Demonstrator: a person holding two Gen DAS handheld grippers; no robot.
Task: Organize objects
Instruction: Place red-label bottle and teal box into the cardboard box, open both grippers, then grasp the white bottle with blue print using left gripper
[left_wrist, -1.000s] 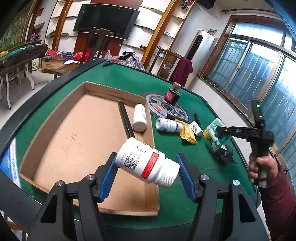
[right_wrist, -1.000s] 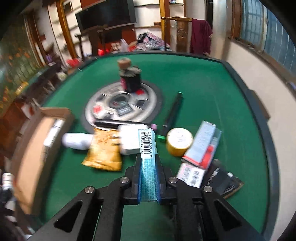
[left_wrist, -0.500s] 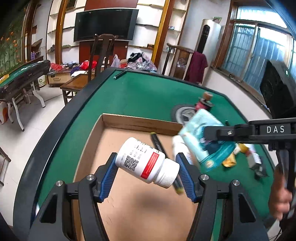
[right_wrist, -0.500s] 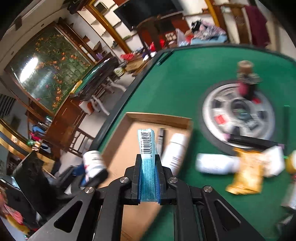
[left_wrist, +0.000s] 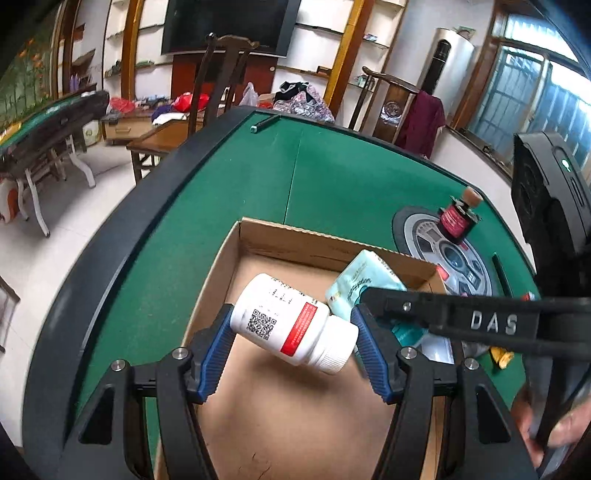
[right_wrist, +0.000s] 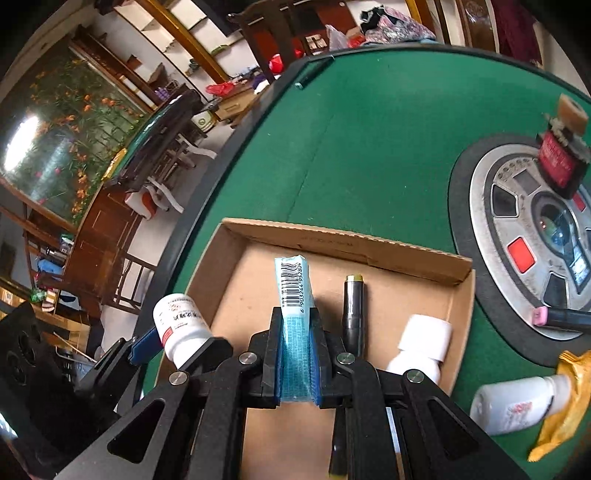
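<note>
My left gripper (left_wrist: 293, 343) is shut on a white pill bottle (left_wrist: 291, 319) with a red label, held lying across above the cardboard tray (left_wrist: 314, 240). Seen from the right wrist view, that same bottle (right_wrist: 181, 325) hangs over the tray's left side. My right gripper (right_wrist: 297, 332) is shut on a light blue tissue pack (right_wrist: 293, 291), barcode end up, over the middle of the tray (right_wrist: 332, 240). In the left wrist view the pack (left_wrist: 364, 280) sits just right of the bottle. Inside the tray lie a black pen (right_wrist: 352, 306) and a white bottle (right_wrist: 421, 343).
A grey round centre plate (right_wrist: 517, 221) carries a dark red-labelled bottle (right_wrist: 561, 151). Right of the tray lie another white bottle (right_wrist: 513, 404) and a yellow wrapper (right_wrist: 565, 402). A hand (left_wrist: 554, 435) grips the right tool. Chairs and another table stand beyond the table's black rim (left_wrist: 122, 236).
Both grippers have travelled left across the table with their loads and now hang over the tray. The tissue pack has come from the clutter on the right to beside the pill bottle.
</note>
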